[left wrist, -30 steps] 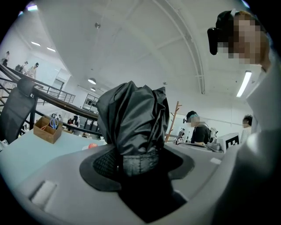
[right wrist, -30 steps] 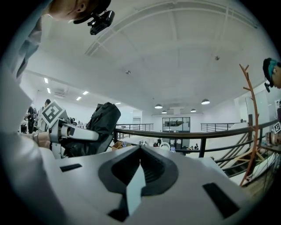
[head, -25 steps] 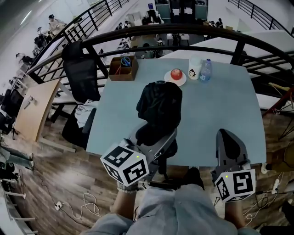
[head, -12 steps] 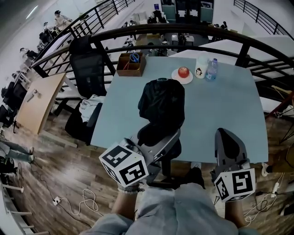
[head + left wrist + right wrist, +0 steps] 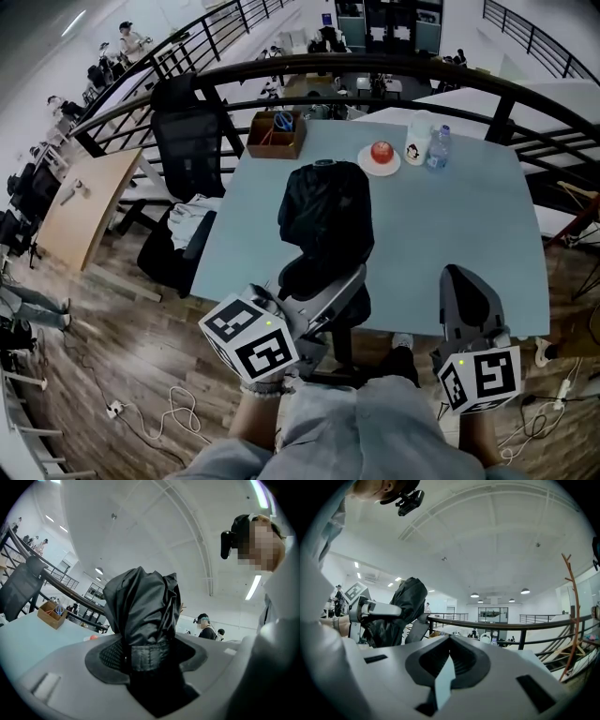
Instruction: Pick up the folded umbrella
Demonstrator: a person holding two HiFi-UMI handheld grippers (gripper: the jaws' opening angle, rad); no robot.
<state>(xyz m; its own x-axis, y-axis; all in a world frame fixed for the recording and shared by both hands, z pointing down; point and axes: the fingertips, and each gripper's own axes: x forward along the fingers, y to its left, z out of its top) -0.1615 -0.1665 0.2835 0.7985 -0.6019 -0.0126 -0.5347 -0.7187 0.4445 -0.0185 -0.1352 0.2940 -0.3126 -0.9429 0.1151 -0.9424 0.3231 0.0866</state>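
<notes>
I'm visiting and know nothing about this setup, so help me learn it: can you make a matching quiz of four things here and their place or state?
1 folded umbrella
2 red fruit
3 scissors
4 right hand-held gripper

A in the wooden box
B on the white plate
C shut, empty
D clamped in the left hand-held gripper

Pairs: 1-D, 2-B, 3-A, 4-C.
</notes>
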